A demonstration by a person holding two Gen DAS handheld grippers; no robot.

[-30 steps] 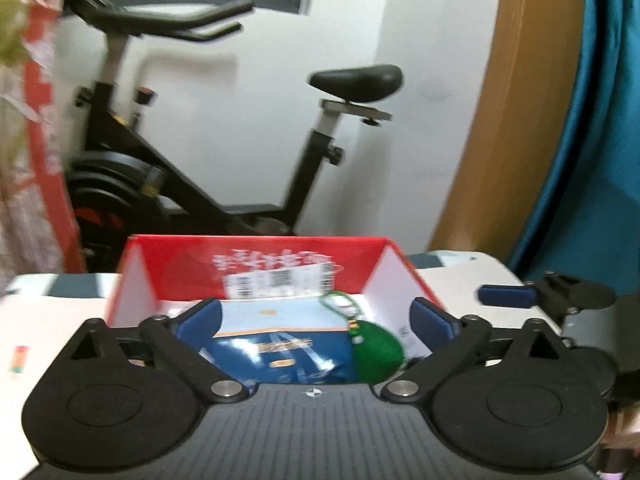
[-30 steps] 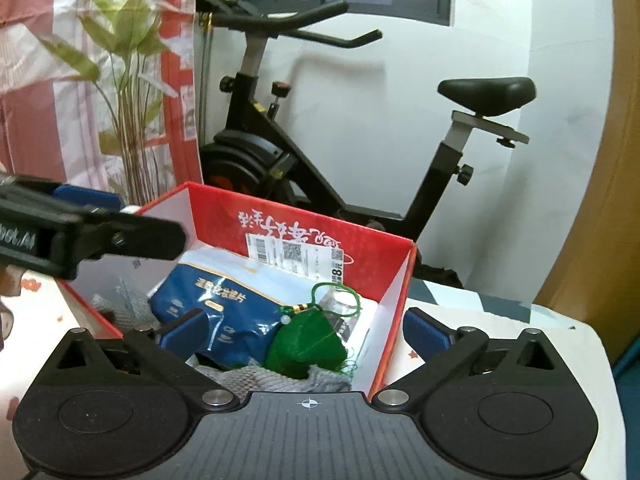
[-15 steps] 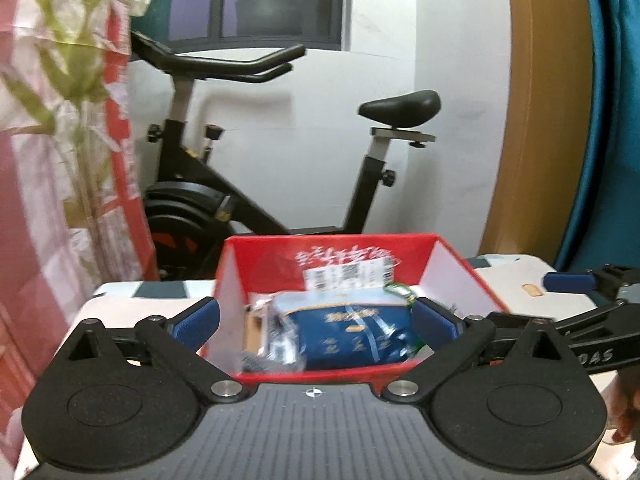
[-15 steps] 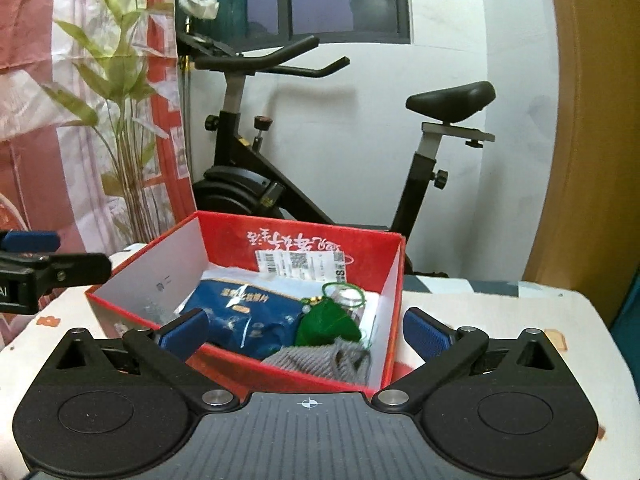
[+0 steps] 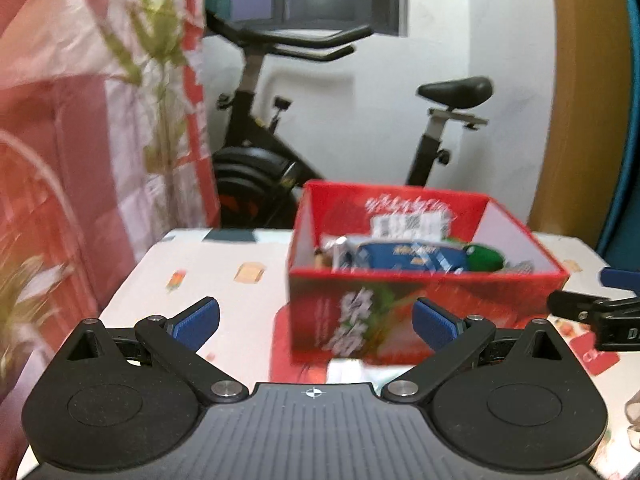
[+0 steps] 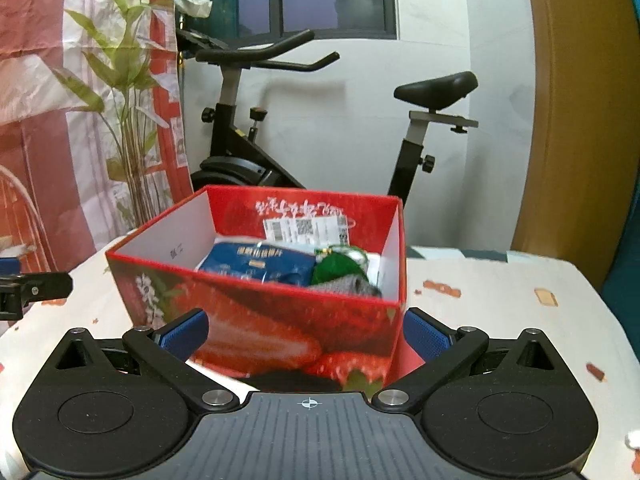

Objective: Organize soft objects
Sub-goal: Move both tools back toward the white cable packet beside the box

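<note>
A red strawberry-print box [image 6: 280, 320] [image 5: 400, 312] stands on the table with its top open. Inside lie a blue snack pouch [image 6: 256, 266] [image 5: 412, 258], a green soft pendant [image 6: 336, 270] [image 5: 486, 258] and a grey knitted cloth [image 6: 346, 286]. My right gripper [image 6: 304, 334] is open and empty, just in front of the box. My left gripper [image 5: 316, 324] is open and empty too, in front of the box's left corner. Each gripper's tip shows at the edge of the other's view.
The table [image 6: 500, 300] has a white cloth with small printed patches. An exercise bike [image 6: 256, 152] stands behind it by the white wall. A red-and-white curtain with a leafy plant [image 6: 120, 100] is at the left, a wooden door frame [image 6: 560, 120] at the right.
Both grippers have drawn back and away from the box; its front wall now shows in both views. The left view has swung left, so the box sits right of centre.
</note>
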